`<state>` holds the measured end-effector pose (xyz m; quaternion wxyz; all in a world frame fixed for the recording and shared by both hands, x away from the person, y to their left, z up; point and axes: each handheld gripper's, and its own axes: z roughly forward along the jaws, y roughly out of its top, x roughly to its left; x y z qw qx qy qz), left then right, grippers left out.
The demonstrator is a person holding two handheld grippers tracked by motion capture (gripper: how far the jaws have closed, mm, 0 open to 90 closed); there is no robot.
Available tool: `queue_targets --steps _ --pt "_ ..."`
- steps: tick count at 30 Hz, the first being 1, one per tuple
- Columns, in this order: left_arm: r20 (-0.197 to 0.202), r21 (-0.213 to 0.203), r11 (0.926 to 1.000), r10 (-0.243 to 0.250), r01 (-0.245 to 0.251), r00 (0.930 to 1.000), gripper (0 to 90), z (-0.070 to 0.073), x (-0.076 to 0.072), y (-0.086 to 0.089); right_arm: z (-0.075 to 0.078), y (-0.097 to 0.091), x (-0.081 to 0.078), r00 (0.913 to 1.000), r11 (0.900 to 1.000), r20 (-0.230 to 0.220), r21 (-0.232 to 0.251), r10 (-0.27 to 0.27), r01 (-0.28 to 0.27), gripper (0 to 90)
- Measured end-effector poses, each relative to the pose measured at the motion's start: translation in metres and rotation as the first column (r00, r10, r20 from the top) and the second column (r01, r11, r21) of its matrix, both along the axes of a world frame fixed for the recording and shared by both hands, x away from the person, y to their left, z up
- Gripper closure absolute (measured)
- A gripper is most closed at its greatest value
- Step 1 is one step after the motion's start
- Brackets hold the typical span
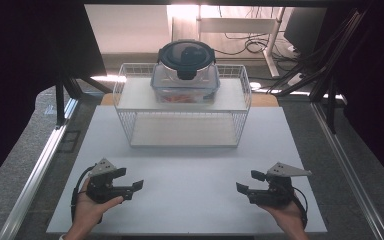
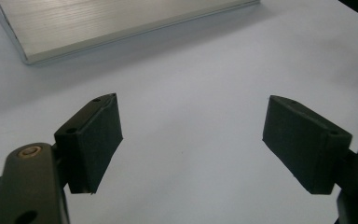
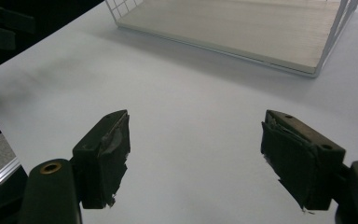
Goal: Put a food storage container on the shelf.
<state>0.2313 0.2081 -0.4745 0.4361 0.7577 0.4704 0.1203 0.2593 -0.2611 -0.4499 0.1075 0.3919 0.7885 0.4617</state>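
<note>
Both the left gripper (image 1: 132, 189) and the right gripper (image 1: 244, 186), jaws spread wide and empty, sit low in the frame, equally far below the lidded container (image 1: 185, 75) on the wire rack (image 1: 130, 131) at upper centre, its long side across the frame.

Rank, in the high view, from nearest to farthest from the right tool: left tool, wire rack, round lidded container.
1. left tool, across the table's near edge.
2. wire rack, mid-table ahead.
3. round lidded container, stacked on the rack's top, farthest back.
</note>
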Motion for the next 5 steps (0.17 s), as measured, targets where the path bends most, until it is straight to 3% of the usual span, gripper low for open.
queue_targets --steps 5 --pt "-0.003 0.003 1.0 0.002 -0.002 1.0 18.7 -0.0016 0.0033 0.0008 -0.0009 0.0014 -0.003 1.0 1.0 0.0 -0.001 -0.003 0.003 22.9"
